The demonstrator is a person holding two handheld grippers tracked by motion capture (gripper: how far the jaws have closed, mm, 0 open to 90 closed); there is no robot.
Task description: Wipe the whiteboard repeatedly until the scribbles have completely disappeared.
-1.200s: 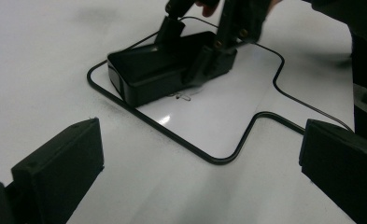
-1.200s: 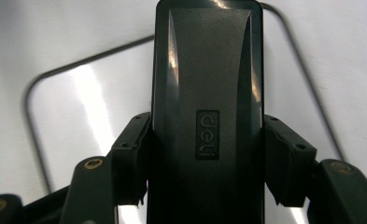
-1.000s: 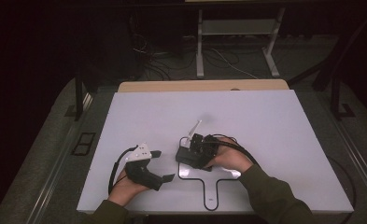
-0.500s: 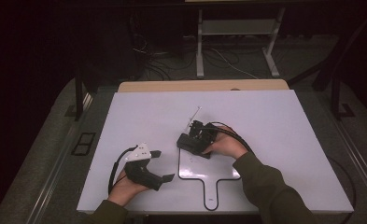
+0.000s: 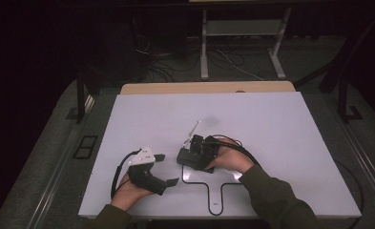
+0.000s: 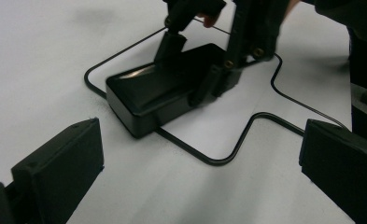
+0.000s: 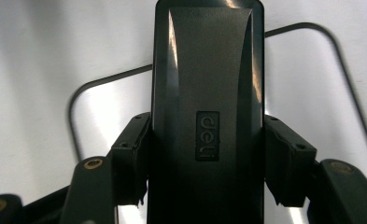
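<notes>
A glossy black box [image 7: 207, 84] with a raised "deli" mark sits between the jaws of my right gripper [image 7: 205, 163], and both pads press on its long sides. In the high view the box [image 5: 186, 157] lies at the upper left corner of a black paddle-shaped outline [image 5: 194, 182] drawn on the white table. The left gripper view shows the box [image 6: 148, 91] resting on the outline [image 6: 204, 159], with the right gripper [image 6: 209, 79] over it. My left gripper [image 5: 168, 168] rests on the table to the left of the box, open, with nothing between its jaws [image 6: 197, 172].
The white table [image 5: 271, 124] has bare room behind and to the right of the hands. A tan board [image 5: 204, 87] runs along its far edge. Beyond it are a dark floor, cables and a metal stand [image 5: 242, 43].
My right hand carried the black box a little farther up the table, then brought it back toward the near side and slightly left. The left gripper stayed put.
</notes>
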